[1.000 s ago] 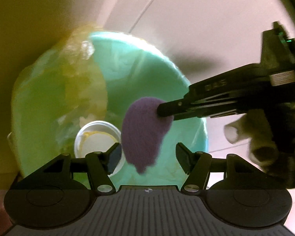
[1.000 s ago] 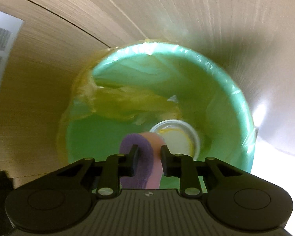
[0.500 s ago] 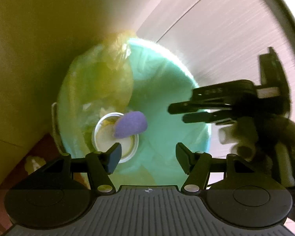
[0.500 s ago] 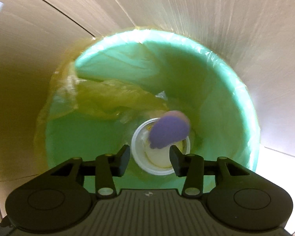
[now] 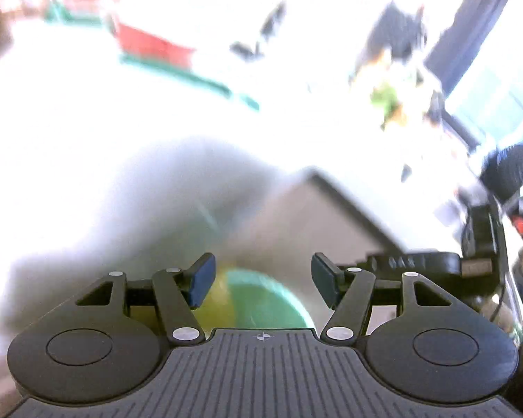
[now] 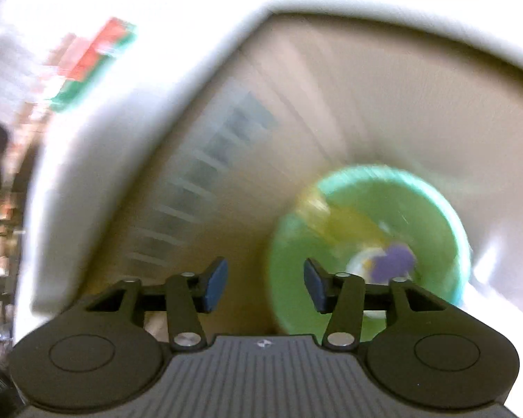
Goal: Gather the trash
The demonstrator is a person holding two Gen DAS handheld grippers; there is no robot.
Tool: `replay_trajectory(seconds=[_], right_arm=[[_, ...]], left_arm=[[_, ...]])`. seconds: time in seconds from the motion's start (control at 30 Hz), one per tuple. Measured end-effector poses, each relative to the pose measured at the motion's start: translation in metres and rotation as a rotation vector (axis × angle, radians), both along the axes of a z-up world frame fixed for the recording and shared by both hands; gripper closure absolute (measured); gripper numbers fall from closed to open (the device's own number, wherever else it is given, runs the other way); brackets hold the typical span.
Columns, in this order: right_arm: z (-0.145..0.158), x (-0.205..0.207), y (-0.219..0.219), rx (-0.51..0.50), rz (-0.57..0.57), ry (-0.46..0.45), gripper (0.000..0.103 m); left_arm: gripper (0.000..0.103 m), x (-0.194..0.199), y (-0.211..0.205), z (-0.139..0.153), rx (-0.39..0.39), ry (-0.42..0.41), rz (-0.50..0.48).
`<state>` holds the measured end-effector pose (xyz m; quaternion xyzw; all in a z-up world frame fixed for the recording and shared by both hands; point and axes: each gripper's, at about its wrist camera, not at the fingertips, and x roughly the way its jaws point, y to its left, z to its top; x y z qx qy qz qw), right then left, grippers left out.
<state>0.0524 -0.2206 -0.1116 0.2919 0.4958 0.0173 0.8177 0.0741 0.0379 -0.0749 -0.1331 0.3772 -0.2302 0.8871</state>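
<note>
Both grippers empty | right gripper [image 6: 265, 284] jaws just opening, left gripper [image 5: 260, 280] spread | purple scrap [image 6: 394, 261] inside green bin [image 6: 446, 209]

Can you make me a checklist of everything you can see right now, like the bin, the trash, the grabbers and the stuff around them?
Surface: pale floor, blurred.
Job's things: round green bin with a plastic liner; purple trash piece lying inside on a white round cup.
Clutter: red and green strip, too blurred to name.
Grippers: left gripper open, empty; right gripper open, empty, jaws just been opening.
Cables: nothing seen.
Surroundings: white table edge; slatted vent.
</note>
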Motion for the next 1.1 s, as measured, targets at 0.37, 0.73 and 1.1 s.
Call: replay_trajectory(seconds=[0.37,0.73,1.1], right_arm=[[0.106,0.088,0.088,-0.303,0.271,-0.291,0.044],[0.138,0.251,0.159,-0.517,0.386,-0.422,0.036],[0.081,0.391,0.166,-0.545,0.105,-0.118,0.037]], left_arm=[[0.037,0.043,0.058,0.055,-0.033,0.026,0.292],[0.037,0.099,0.09,0.044,-0.119,0.016,0.245],[0.037,0.133,0.142,0.027,-0.238,0.04,0.323]])
